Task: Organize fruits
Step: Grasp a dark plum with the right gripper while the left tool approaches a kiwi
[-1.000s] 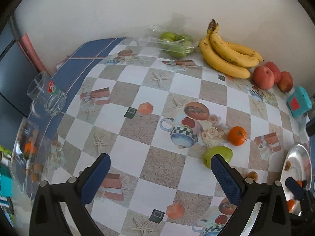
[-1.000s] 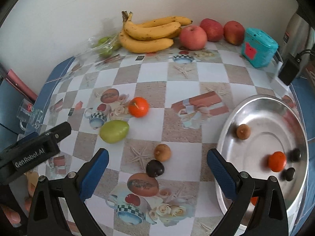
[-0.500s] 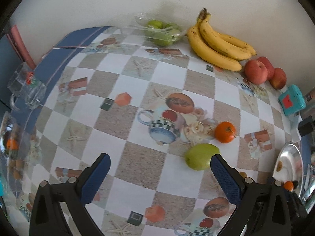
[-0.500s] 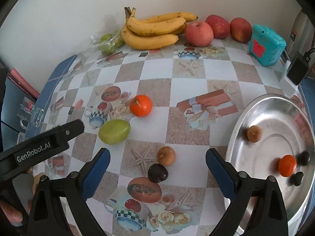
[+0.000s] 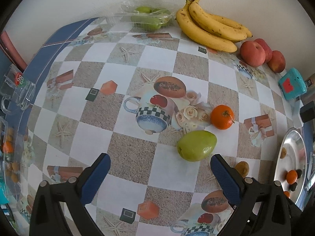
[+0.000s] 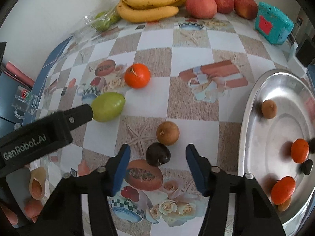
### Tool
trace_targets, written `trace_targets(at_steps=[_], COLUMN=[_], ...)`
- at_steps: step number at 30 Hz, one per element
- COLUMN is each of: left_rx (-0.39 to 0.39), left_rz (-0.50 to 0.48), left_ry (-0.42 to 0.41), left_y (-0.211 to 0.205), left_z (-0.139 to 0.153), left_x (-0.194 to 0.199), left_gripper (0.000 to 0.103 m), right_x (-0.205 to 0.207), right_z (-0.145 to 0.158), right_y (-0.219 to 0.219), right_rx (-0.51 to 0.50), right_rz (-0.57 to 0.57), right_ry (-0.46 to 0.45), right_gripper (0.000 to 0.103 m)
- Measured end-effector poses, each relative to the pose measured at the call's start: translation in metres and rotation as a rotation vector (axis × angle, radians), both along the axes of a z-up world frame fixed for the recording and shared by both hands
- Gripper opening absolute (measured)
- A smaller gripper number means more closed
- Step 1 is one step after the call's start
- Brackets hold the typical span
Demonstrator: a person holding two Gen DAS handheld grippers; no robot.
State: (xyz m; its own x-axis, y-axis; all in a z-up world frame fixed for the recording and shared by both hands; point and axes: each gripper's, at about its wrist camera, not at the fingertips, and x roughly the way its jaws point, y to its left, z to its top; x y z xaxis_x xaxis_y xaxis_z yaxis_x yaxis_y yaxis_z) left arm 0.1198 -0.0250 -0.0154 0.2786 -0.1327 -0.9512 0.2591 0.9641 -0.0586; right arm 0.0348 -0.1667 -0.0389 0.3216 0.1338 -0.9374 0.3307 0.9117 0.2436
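Your right gripper (image 6: 157, 153) is closing, jaws astride the dark fruit (image 6: 158, 154), pads not yet touching; it sits on the tablecloth (image 6: 189, 102), presumably bound for the tray (image 6: 248, 118).

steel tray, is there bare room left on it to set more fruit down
Yes: the steel tray's middle and far side are bare. Crowded along its right and near rim, where the tangerines and small dark fruits sit.
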Motion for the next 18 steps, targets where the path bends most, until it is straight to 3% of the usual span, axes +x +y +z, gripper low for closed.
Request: trace_targets(at_steps=[6,9,18], left_rx=[0.004,0.006,0.006], left_rz=[-0.009,-0.011,-0.009], left_ry=[0.002,0.001,0.0], left_y=[-0.0021,-0.0026,-0.0029], left_z=[-0.0012,-0.0011,-0.0006], left_x=[-0.0002,-0.0001,0.0003], left_gripper=[0.102,0.102,0.102], right_x=[0.0003,0.0002,-0.0009], right_z=[-0.0041,-0.0058,-0.0056], right_y=[0.0015,0.0012,0.0016], right_rx=[0.007,0.012,0.021], right_rz=[0.006,0.005,0.013], right_ry=[0.015,0.018,0.015], right_gripper=[0.045,0.036,0.028])
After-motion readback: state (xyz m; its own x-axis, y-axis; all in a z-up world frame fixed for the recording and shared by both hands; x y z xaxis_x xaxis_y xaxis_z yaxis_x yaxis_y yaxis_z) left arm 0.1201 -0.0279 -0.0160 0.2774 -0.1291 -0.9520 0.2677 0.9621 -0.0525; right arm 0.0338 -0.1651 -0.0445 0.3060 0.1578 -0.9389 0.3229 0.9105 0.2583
